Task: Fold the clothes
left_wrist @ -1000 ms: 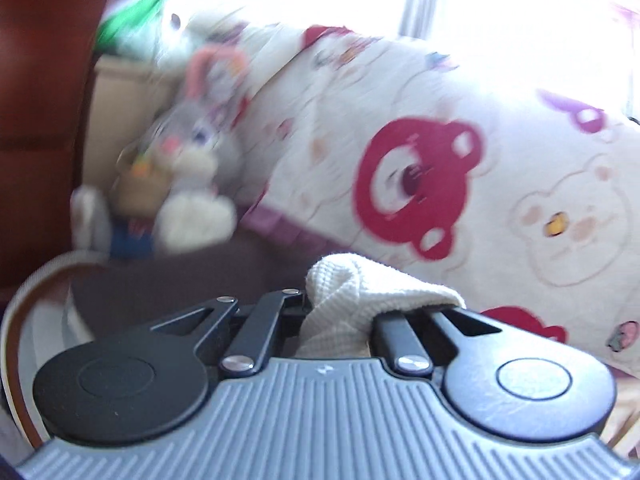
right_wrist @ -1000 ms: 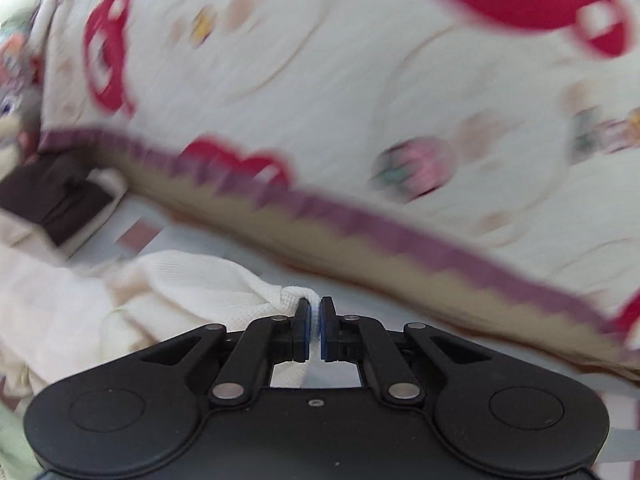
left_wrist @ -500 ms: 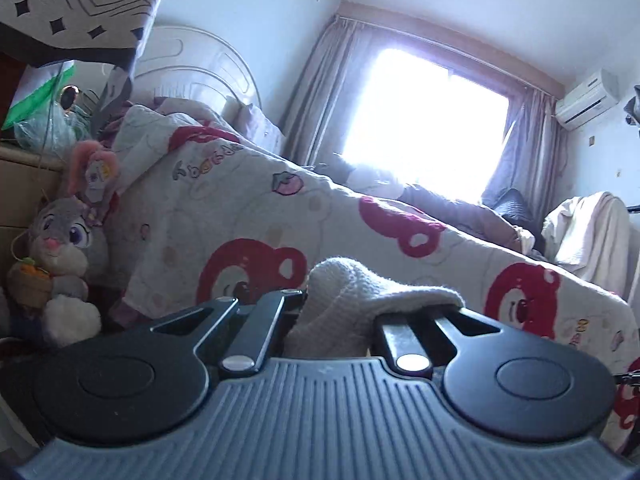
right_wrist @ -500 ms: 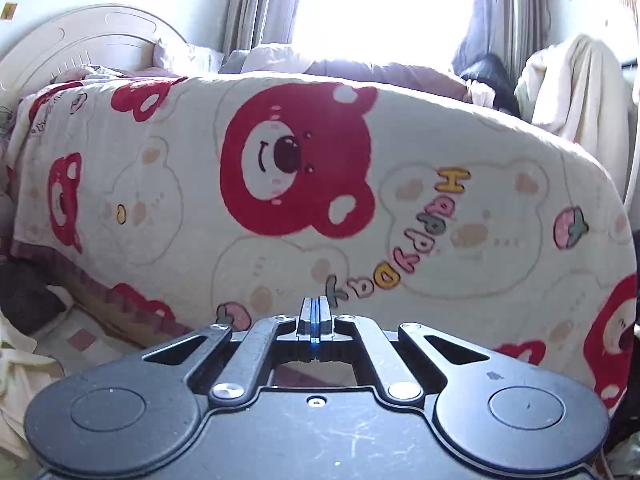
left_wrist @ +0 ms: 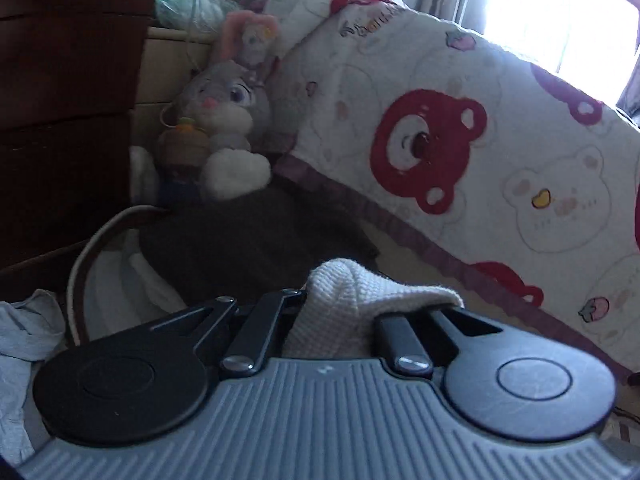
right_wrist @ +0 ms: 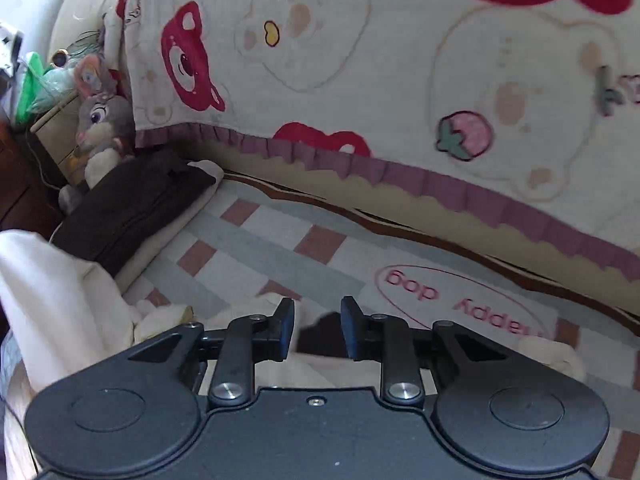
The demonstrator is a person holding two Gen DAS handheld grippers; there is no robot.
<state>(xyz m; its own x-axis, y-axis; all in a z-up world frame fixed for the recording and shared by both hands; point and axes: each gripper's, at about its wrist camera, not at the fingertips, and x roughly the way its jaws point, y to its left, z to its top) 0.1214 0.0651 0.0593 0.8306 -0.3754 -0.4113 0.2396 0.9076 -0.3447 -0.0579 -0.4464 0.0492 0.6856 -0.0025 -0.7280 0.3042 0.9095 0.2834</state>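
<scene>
Holding cream knit sweater [left_wrist: 352,308] in left gripper [left_wrist: 340,312] only; right gripper [right_wrist: 316,330] empty.

Left jaws clamped on a bunched fold of the knit, rest of garment trailing below onto the checked mat [right_wrist: 280,248] beside the bear-print quilt [right_wrist: 360,80]. Right jaws just been opening, partly apart, nothing between them, cream fabric lying just under the tips. Risks: one-point hold letting the sweater sag and twist (fold line lost); grabbing a double layer or the mat on regrasp; snagging the brown folded garment [right_wrist: 132,196] or plush rabbit [left_wrist: 224,108] nearby.
</scene>
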